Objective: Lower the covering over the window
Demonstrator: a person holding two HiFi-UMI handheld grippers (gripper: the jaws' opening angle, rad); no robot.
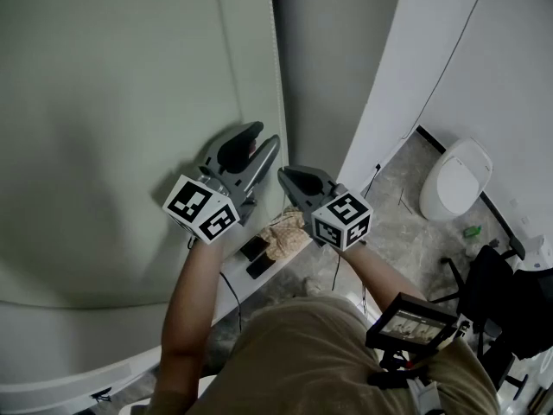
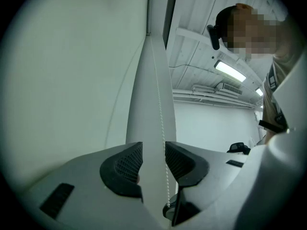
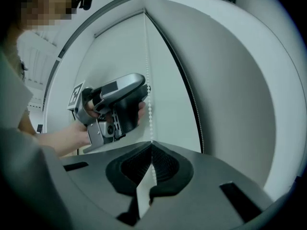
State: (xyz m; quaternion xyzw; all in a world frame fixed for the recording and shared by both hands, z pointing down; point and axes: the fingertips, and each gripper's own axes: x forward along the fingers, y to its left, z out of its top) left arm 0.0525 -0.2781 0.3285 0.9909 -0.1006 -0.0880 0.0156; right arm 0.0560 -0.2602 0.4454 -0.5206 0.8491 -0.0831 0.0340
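Note:
The pale roller blind (image 1: 112, 102) covers the window at left, and its white bead chain (image 1: 278, 85) hangs along the blind's right edge. My left gripper (image 1: 266, 137) is the higher one. It is open, with the chain (image 2: 160, 104) running loose through the gap between its pads (image 2: 128, 163). Just below it, my right gripper (image 1: 283, 174) is shut on the chain (image 3: 149, 109), which disappears into its closed tips (image 3: 151, 145). The right gripper view also shows the left gripper (image 3: 145, 97) beside the chain, held in a hand.
A crumpled cloth (image 1: 283, 230) and two dark flat items (image 1: 257, 258) lie on the sill below the grippers. A white wall panel (image 1: 389, 76) stands to the right. On the floor are a white lidded object (image 1: 455, 178) and a black office chair (image 1: 492, 288).

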